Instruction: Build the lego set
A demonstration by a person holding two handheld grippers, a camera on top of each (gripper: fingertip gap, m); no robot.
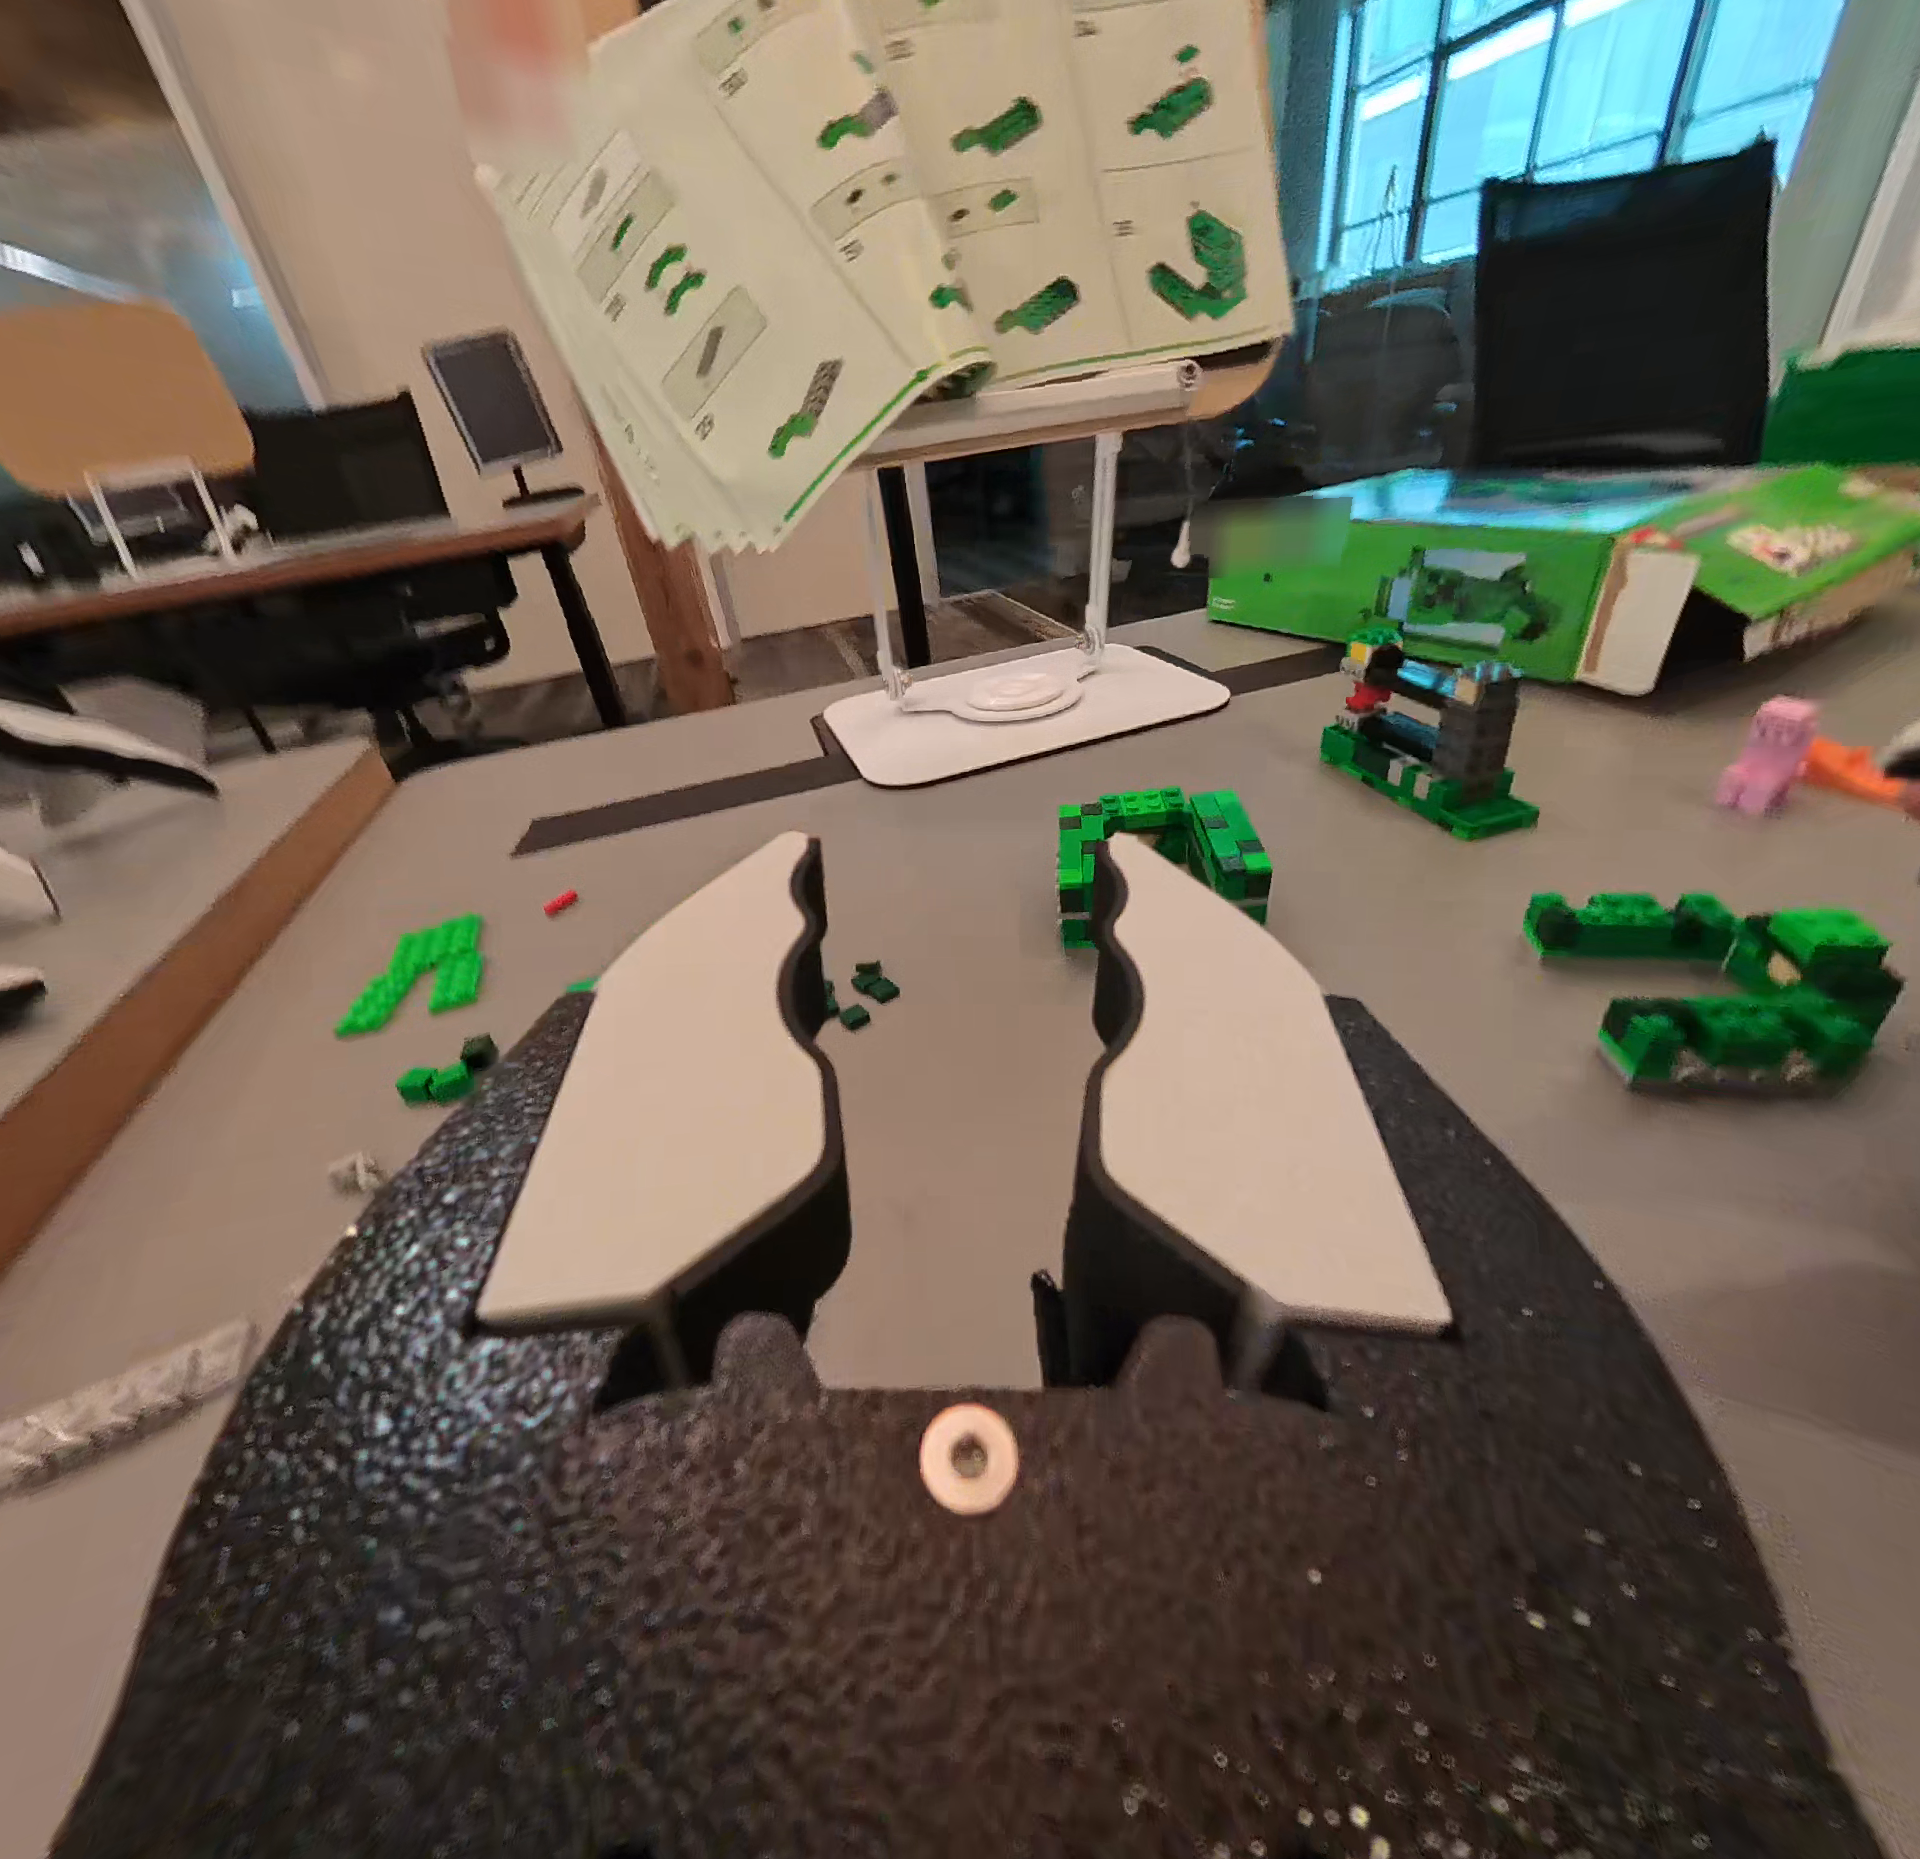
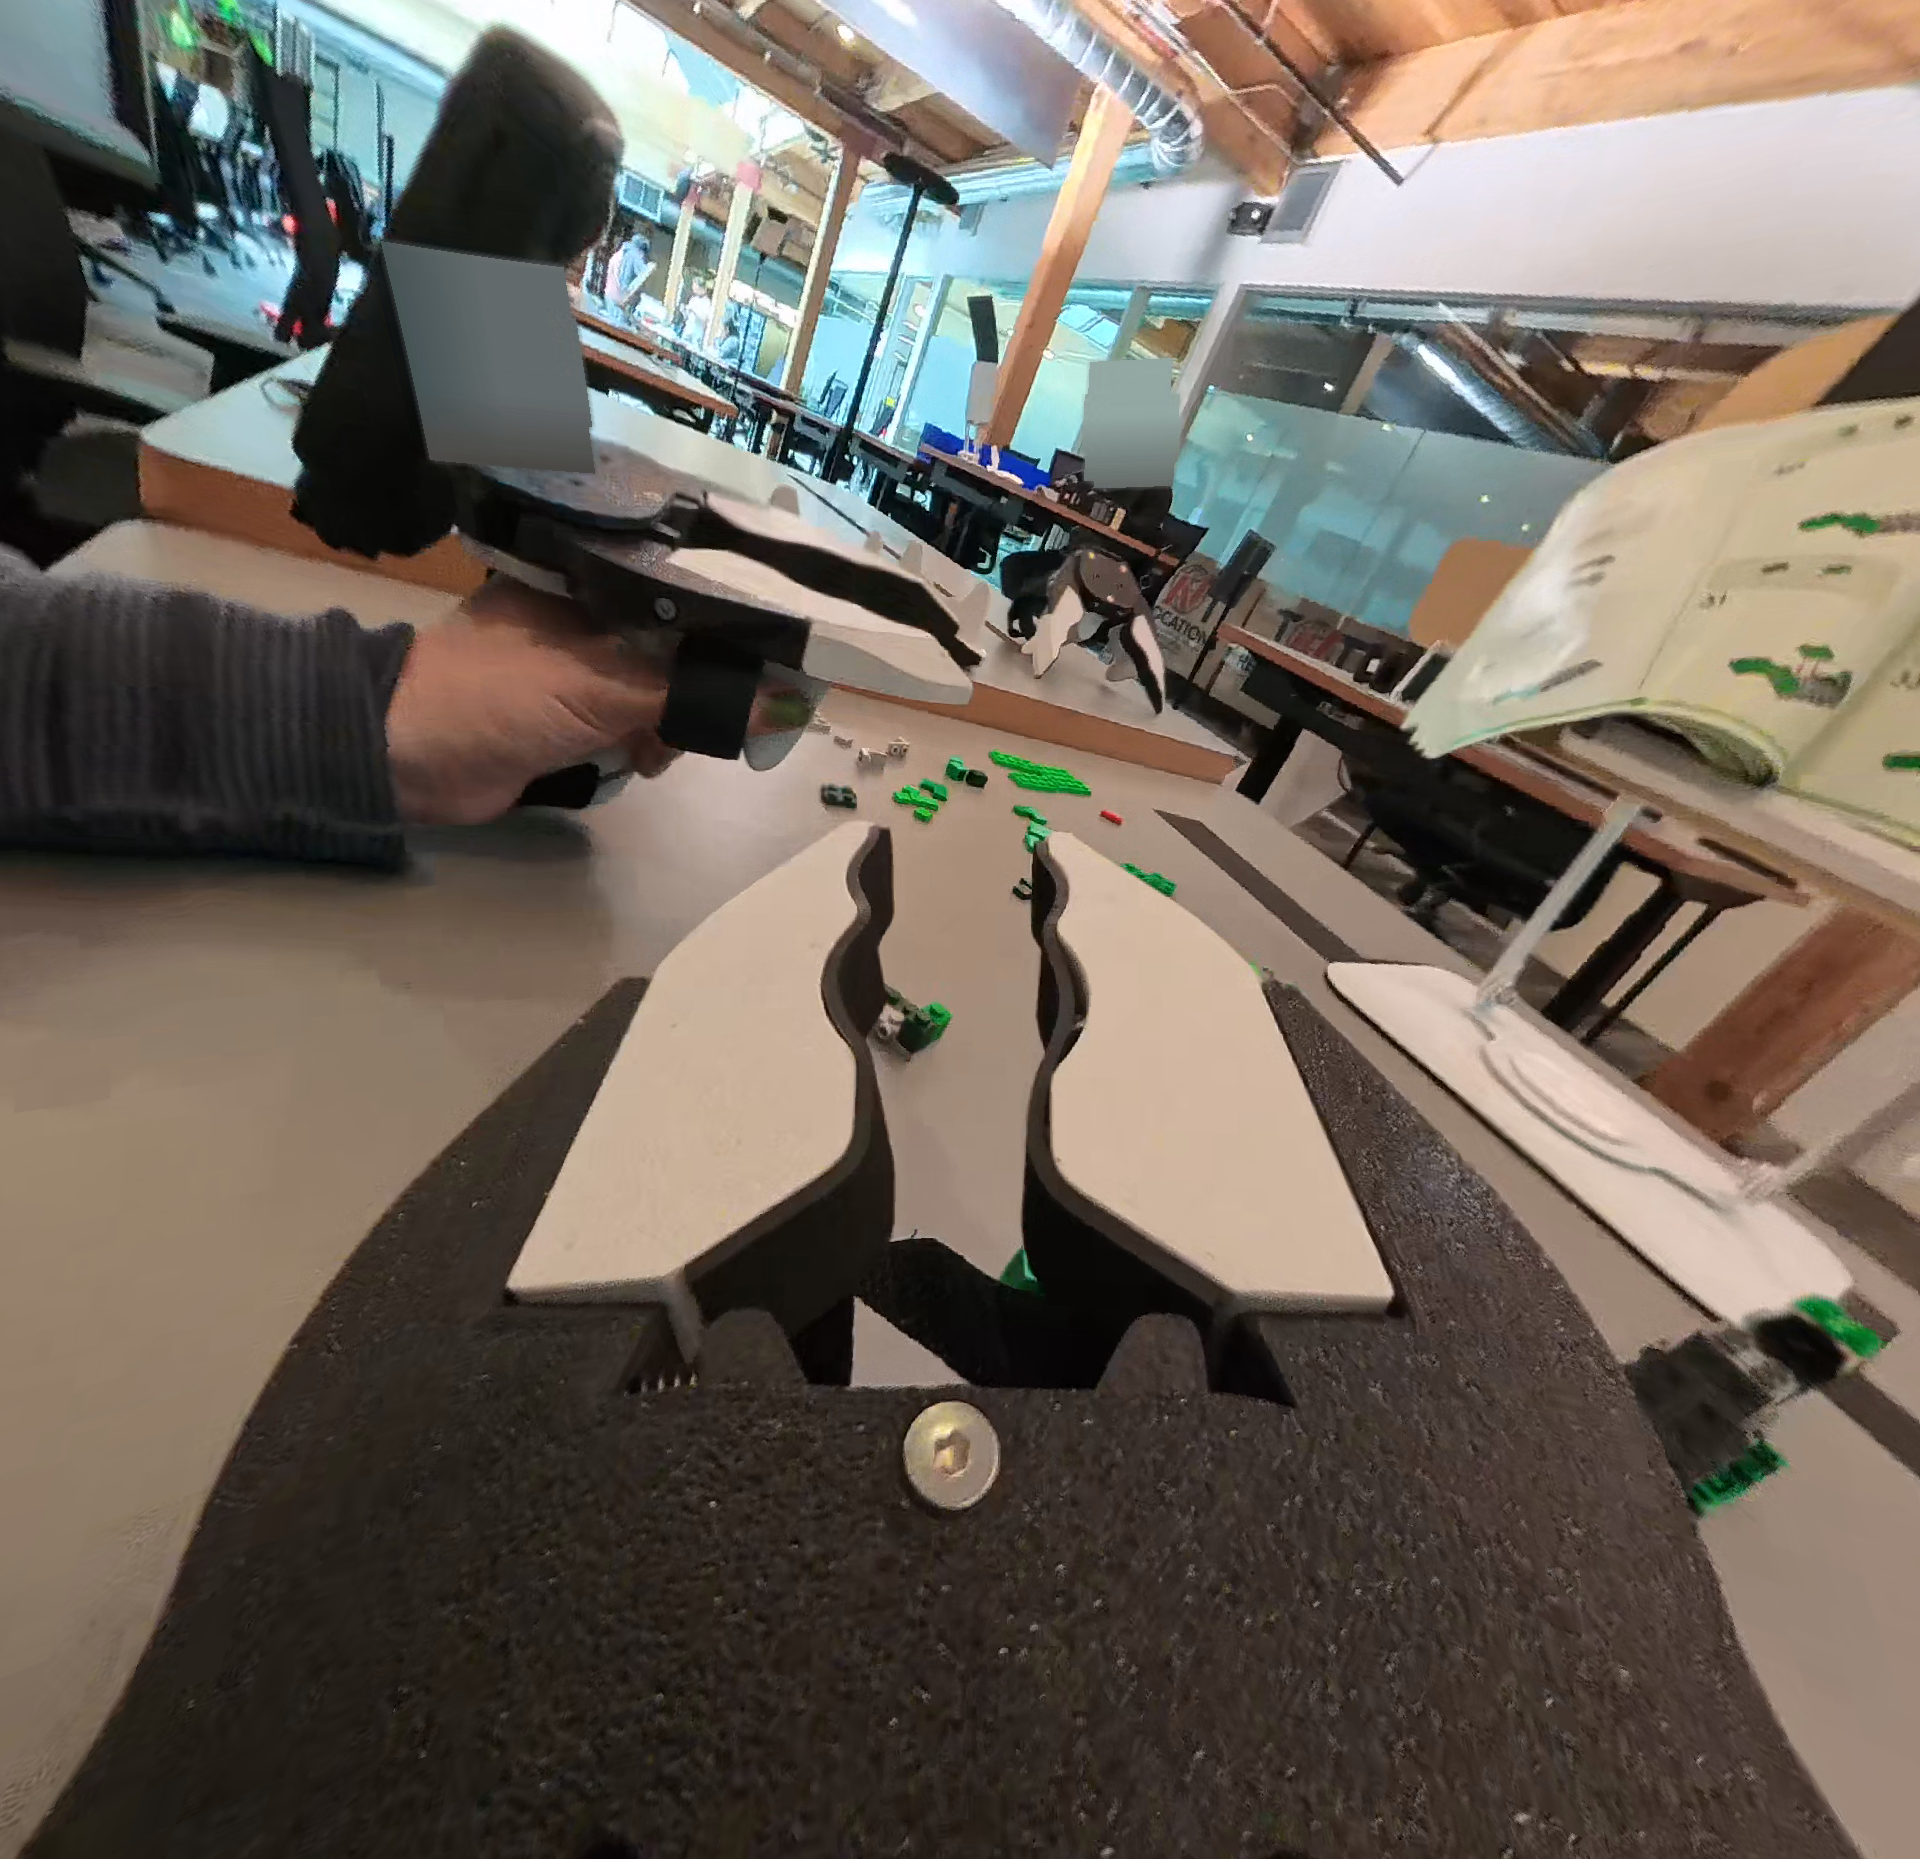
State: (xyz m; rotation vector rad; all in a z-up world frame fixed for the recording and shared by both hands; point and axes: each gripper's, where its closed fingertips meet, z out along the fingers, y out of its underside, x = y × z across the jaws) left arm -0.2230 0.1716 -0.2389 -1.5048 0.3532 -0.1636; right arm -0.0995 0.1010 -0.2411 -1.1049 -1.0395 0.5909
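My left gripper [image 1: 961, 864] is open and empty above the grey table [image 1: 1039, 1134]. A green arch-shaped build [image 1: 1174, 853] stands just beyond its right finger, partly hidden by it. A green, black and grey build [image 1: 1423, 739] and a large green assembly [image 1: 1745, 999] sit to the right. My right gripper [image 2: 961, 848] is open and low over the table, with a small green and grey piece [image 2: 914, 1025] on the table between its fingers. A hand holds the left gripper [image 2: 935, 646] at the left of the right wrist view.
An instruction booklet [image 1: 904, 199] lies open on a white stand [image 1: 1029, 713] at the back. A green box [image 1: 1558, 573], a pink figure [image 1: 1756, 760], a flat green plate [image 1: 416, 973], small dark green pieces [image 1: 862, 994] and a red piece [image 1: 559, 902] lie around.
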